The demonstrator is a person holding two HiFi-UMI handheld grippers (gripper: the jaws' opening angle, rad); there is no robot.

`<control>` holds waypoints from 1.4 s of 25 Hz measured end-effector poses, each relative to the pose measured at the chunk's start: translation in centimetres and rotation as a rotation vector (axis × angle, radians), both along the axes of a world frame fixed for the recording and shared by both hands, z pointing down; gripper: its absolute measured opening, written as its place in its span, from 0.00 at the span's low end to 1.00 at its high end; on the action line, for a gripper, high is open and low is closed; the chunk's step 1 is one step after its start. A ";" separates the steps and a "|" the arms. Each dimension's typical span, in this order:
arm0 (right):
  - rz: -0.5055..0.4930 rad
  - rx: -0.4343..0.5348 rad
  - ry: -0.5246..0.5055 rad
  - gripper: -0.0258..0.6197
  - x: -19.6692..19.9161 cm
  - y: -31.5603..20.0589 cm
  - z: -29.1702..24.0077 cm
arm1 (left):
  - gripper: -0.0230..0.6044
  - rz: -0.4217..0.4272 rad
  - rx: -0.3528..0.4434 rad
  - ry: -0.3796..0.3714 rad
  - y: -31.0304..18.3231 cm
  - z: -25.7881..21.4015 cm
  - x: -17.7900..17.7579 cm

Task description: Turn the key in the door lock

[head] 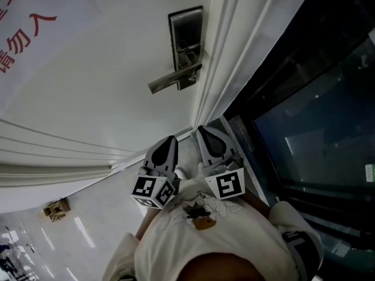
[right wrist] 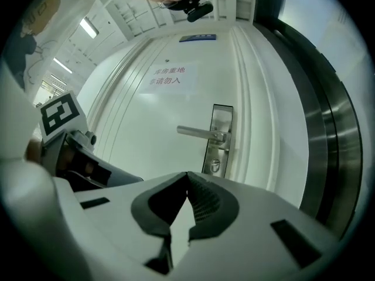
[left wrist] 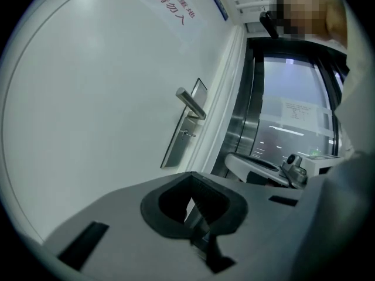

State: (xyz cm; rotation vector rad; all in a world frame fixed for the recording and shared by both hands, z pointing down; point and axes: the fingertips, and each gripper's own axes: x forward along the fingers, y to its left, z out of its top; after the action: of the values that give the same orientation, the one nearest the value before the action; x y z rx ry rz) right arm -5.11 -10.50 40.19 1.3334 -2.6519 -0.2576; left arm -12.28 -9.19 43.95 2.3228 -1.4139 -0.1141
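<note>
Lock [right wrist: 215,165] lies below handle [right wrist: 202,134], straight ahead of right gripper [right wrist: 188,177]; left gripper [left wrist: 191,177] offset sideways; both pairs of jaws together, empty

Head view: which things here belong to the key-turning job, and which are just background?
Job: lock plate, lever handle, left gripper, right gripper (both shut, clear of the door).
Background: red-lettered notice, dark glass panel.
</note>
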 end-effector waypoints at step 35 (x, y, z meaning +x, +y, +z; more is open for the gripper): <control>0.184 0.494 0.798 0.19 -2.1 -14.7 -1.4 | 0.05 -0.025 0.052 -0.042 -2.7 -1.3 0.3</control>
State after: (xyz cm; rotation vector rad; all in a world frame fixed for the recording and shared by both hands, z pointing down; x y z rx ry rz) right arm -7.23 -25.20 38.81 1.2141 -1.8366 -1.1897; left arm -12.00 -11.92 42.63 2.3628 -1.4780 -0.1109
